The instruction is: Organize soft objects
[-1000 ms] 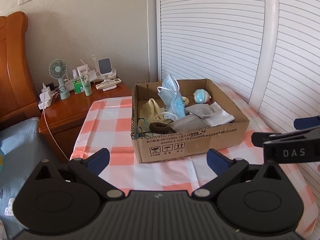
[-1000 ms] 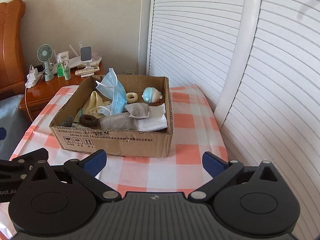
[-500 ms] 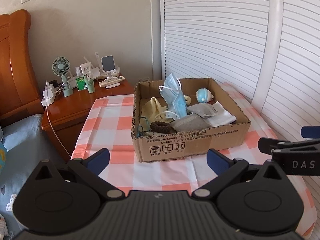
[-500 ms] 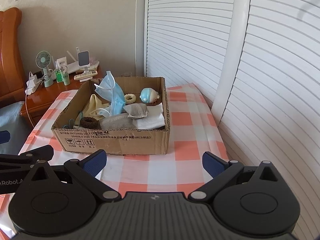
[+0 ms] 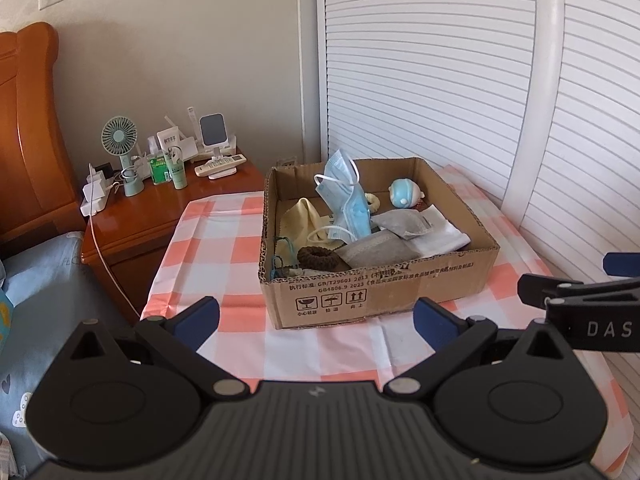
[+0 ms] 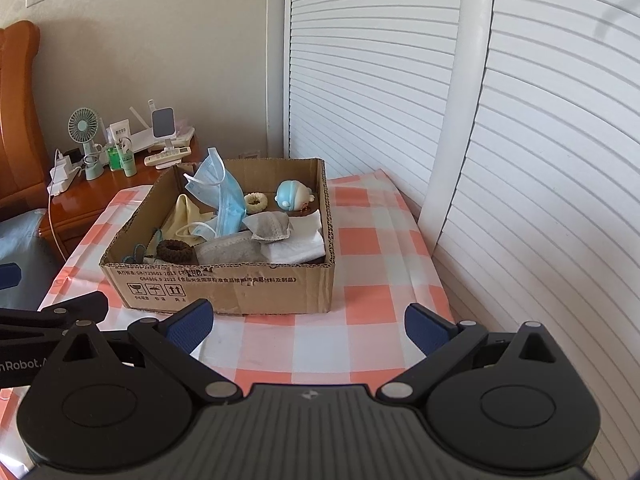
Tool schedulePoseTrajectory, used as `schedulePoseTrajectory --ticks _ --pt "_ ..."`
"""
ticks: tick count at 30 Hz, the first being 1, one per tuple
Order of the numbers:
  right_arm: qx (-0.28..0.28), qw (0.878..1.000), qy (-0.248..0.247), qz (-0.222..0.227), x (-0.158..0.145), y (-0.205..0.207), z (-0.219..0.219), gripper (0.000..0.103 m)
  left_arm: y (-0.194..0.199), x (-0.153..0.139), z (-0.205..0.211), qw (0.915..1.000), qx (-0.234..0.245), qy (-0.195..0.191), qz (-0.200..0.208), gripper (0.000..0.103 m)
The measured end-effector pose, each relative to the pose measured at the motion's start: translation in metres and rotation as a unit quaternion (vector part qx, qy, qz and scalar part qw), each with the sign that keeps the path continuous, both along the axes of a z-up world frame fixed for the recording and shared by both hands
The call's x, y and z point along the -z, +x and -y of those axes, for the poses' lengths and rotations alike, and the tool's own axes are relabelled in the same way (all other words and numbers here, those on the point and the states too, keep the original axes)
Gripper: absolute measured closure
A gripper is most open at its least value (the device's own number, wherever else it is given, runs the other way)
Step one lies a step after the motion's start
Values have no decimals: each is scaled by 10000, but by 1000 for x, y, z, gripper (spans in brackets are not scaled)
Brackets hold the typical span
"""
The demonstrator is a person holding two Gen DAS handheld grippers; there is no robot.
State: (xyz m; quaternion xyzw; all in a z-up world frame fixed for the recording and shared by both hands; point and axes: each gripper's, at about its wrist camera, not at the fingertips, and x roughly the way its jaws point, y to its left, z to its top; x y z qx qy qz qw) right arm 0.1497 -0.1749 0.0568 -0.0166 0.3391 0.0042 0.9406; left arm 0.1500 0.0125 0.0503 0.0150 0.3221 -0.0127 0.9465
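Observation:
A cardboard box (image 5: 384,294) (image 6: 224,288) stands on the checked tablecloth (image 5: 224,240). Inside lie a blue face mask (image 5: 346,204) (image 6: 222,192), a grey mask (image 5: 380,254), a brown hair tie (image 5: 318,258) (image 6: 176,250), a yellow cloth (image 5: 304,218), a white cloth (image 5: 442,236), a cream ring (image 6: 255,200) and a blue round toy (image 5: 402,194) (image 6: 292,196). My left gripper (image 5: 316,320) is open and empty, in front of the box. My right gripper (image 6: 306,326) is open and empty, also in front of it; its side shows in the left wrist view (image 5: 580,304).
A wooden nightstand (image 5: 160,216) at the left holds a small fan (image 5: 120,140), bottles, a remote and a charger with a white cable. A bed with blue bedding (image 5: 36,280) is at the far left. White louvred doors (image 6: 520,160) stand behind and to the right.
Both grippers have drawn back and risen a little from the box, which looks smaller and lower. Both stay open and empty. The box contents are unchanged.

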Motion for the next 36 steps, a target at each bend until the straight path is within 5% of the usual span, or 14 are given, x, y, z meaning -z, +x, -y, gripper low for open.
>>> schedulePoseTrajectory --ticks 36 --pt "-26 10000 -8 -3 -2 0 1 0 2 -2 0 10000 -18 0 -23 1"
